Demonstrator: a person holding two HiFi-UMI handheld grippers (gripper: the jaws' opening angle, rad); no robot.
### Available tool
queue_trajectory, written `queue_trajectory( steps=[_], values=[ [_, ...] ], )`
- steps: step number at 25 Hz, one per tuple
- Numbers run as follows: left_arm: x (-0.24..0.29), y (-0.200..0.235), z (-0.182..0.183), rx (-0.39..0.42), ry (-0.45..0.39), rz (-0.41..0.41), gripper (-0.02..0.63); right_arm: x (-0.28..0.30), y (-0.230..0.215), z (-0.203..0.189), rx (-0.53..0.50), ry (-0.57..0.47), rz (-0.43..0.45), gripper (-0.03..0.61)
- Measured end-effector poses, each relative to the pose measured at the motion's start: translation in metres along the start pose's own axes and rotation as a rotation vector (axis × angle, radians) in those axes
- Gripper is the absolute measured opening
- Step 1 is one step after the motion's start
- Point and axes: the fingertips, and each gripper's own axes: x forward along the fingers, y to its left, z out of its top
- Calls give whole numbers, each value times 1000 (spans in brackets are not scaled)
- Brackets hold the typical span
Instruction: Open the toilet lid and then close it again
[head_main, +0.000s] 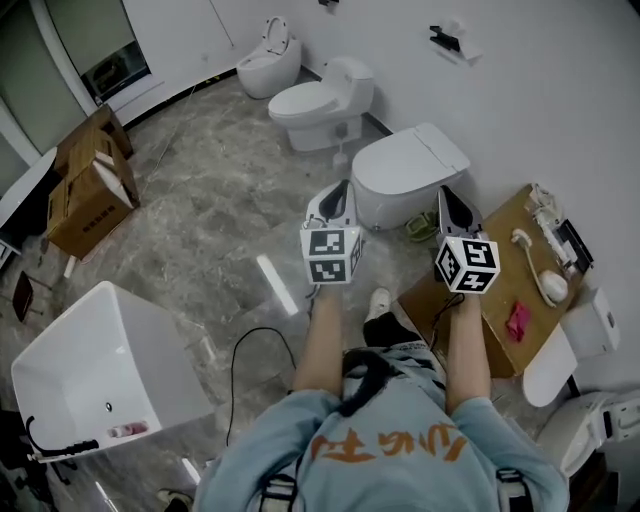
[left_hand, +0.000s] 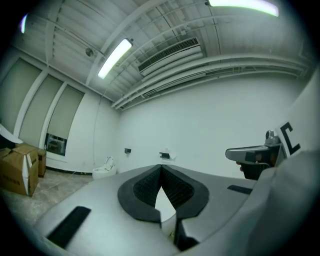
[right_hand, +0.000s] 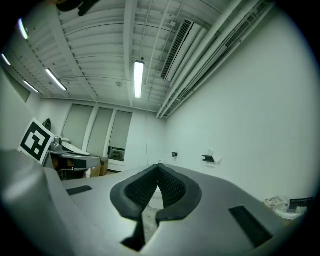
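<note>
Left tool (head_main: 338, 192) and right tool (head_main: 447, 196) are hovering shut and empty (both level). The smooth white oval toilet lid (head_main: 408, 165), lying closed at twelve o'clock, is probably wanting one tip under its near rim.

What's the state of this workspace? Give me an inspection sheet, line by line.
Surface: glossy grey marble floor.
Job's things: nearest toilet; toilet lid is down.
Clutter: cardboard boxes; white tub; wooden board bearing a shower head and a pink item.
Grippers: left gripper and right gripper both shut, nothing between the jaws.
Cables: black cable on the floor.
Surroundings: second toilet and third toilet along the white wall.
</note>
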Motion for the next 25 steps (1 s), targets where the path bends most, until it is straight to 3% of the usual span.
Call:
queue_trajectory(
  steps=[3,8,15,19,25],
  values=[
    [8,19,10,53,-17,-1,23,25,5,5,15,-39,31,12],
    [28,67,19,86,-33,94,23,64,-3,-4,29,-82,50,12],
    [126,59,10,140,-10,9,23,133,-81,-15,117,-121,-18,12],
    [185,49,-7,133,4,-61,23,173,-119,-36,156,-115,-64,12],
    [290,63,-42,111,43,-85,23,279,-168,-71,170,-92,-70,12]
  ],
)
